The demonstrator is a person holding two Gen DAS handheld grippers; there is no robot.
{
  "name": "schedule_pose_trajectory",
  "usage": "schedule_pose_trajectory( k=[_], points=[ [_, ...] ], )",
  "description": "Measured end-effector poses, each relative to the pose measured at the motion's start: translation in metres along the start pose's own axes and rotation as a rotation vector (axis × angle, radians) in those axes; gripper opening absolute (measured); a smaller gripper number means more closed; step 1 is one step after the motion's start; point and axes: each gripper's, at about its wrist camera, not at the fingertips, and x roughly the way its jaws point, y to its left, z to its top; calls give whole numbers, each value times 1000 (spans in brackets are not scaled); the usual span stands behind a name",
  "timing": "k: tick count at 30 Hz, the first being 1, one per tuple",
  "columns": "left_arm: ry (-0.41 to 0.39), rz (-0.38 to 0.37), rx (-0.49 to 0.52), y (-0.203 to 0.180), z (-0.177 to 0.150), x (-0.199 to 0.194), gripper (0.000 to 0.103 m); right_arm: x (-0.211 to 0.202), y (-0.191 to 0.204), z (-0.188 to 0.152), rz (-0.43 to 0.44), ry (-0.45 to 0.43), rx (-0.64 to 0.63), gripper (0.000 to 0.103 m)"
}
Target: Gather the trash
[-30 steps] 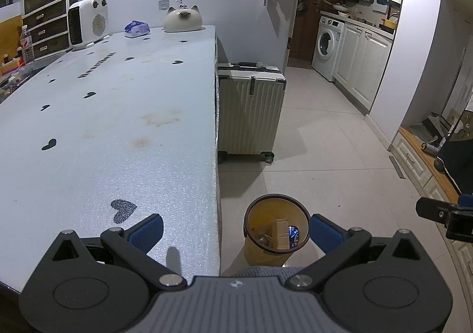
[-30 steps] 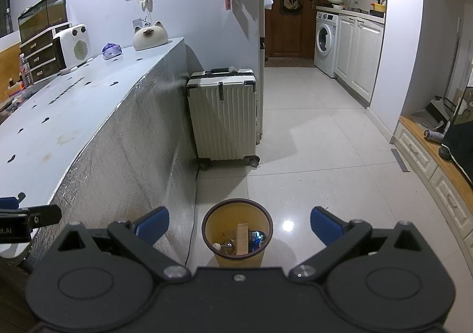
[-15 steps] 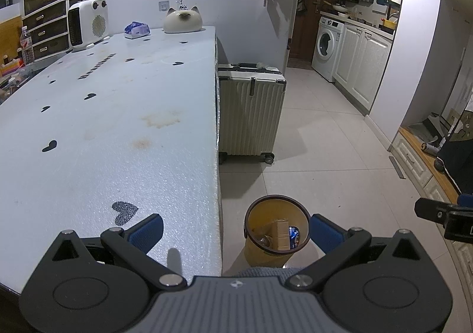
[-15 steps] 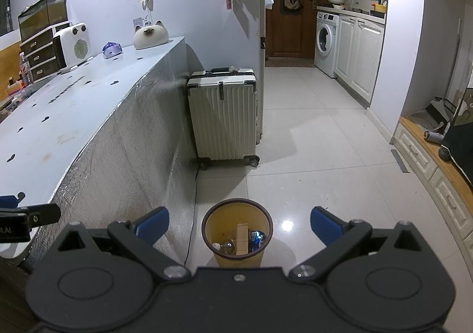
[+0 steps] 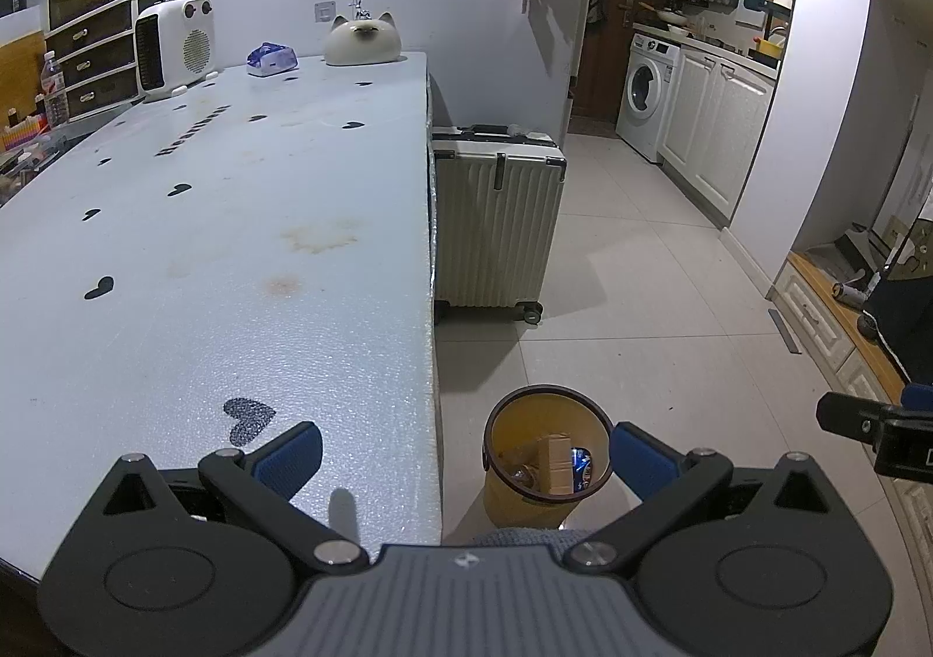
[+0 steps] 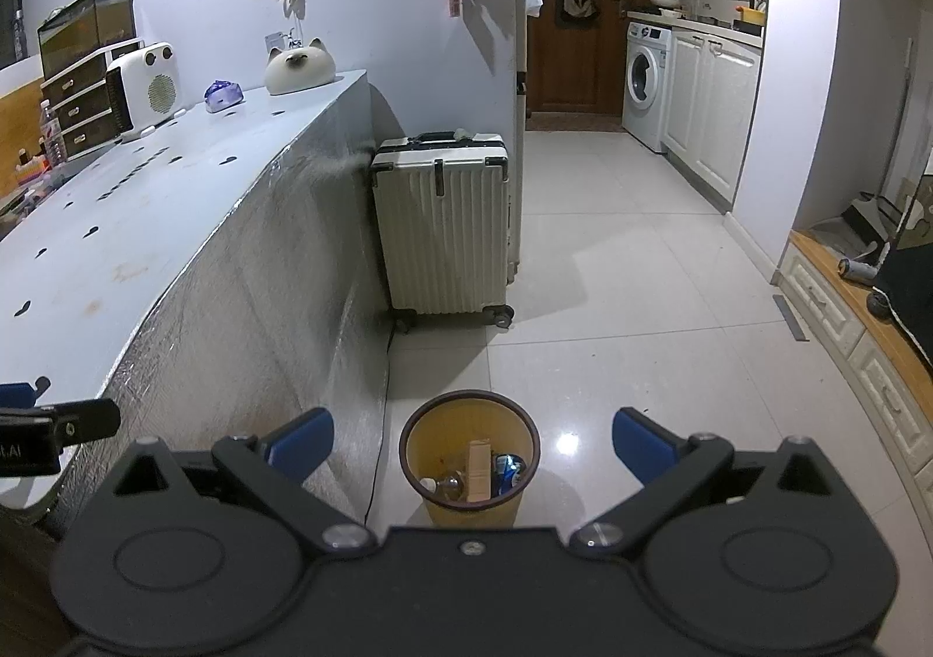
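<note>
A yellow trash bin [image 5: 504, 499] with a dark rim stands on the tiled floor beside the table's right edge; it also shows in the right wrist view [image 6: 469, 511]. It holds a tan carton [image 6: 479, 467], a blue can [image 6: 506, 473] and a clear bottle [image 6: 446, 484]. My left gripper [image 5: 463, 450] is open and empty, above the table's near corner and the bin. My right gripper [image 6: 472, 438] is open and empty, above the bin.
A long pale table [image 5: 204, 249] with heart marks fills the left. At its far end stand a white heater [image 5: 175, 45], a cat-shaped object [image 5: 361, 42] and a blue packet [image 5: 271, 59]. A cream suitcase [image 5: 495, 225] stands by the table. Washing machine [image 5: 647, 97] and cabinets lie far right.
</note>
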Motion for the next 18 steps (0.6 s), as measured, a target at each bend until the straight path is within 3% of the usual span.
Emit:
schedule_pose_trajectory(
  k=[18],
  points=[
    [0,0,0,0,0,0,103,0,1,2,0,0,-1,103]
  ],
)
